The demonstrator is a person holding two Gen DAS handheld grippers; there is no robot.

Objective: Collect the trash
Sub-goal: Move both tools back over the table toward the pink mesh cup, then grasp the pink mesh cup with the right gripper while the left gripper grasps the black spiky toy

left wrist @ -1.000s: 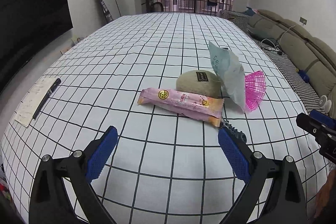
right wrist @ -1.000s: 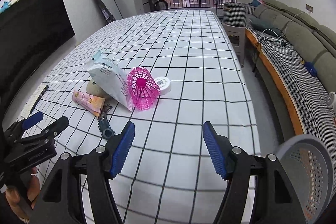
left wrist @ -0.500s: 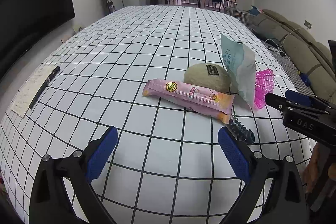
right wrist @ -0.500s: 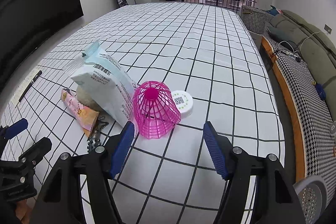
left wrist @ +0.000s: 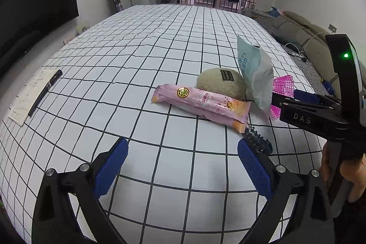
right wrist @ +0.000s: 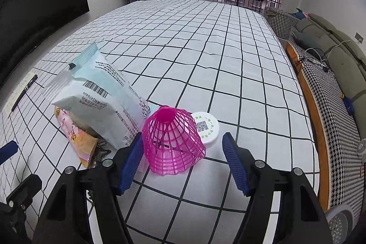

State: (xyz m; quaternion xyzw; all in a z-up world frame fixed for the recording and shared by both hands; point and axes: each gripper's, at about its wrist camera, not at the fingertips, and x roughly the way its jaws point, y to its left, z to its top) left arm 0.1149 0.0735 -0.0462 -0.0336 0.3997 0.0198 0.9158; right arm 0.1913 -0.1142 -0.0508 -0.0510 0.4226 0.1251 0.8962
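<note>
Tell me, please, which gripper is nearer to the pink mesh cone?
Right. The right gripper has its open jaws either side of the pink mesh cone, not yet gripping. The left gripper hangs open over bare cloth, short of the pink snack wrapper.

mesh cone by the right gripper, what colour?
Bright pink mesh cone; clearest in the right wrist view.

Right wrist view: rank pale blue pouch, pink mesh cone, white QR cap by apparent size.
1. pale blue pouch
2. pink mesh cone, not much smaller, nearer the camera
3. white QR cap, clearly smallest, partly hidden behind the cone
</note>
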